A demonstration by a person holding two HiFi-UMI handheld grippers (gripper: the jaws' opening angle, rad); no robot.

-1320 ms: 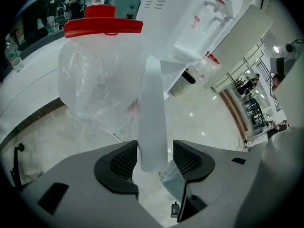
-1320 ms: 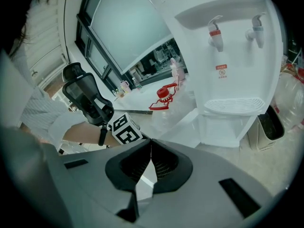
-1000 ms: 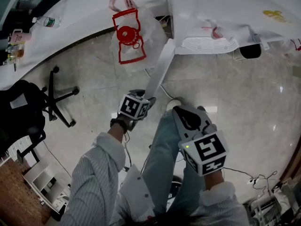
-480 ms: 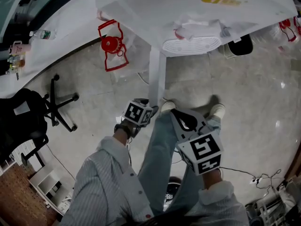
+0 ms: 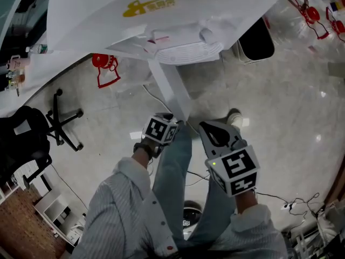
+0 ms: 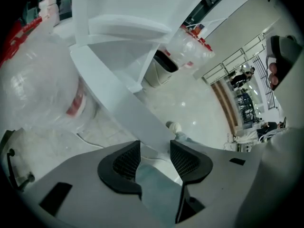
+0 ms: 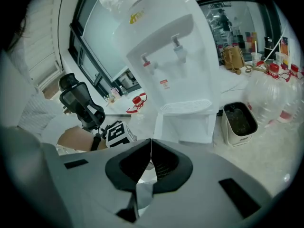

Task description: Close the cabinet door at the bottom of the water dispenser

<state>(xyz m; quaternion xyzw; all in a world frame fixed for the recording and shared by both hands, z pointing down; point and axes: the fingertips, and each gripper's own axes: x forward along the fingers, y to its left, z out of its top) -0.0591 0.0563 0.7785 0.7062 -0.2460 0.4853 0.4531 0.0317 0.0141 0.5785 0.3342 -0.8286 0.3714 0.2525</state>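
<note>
Water dispenser (image 5: 161, 15) nearer, shifted left; cabinet door (image 5: 168, 88) open.

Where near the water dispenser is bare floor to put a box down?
Bare: the floor right of the open cabinet door, between the dark bin and the cables. Crowded: left of the door, with the red-handled bottle and office chair.

The flat white cabinet door (image 5: 170, 90) stands swung wide open from the base of the white plastic water dispenser (image 5: 161, 15).
</note>
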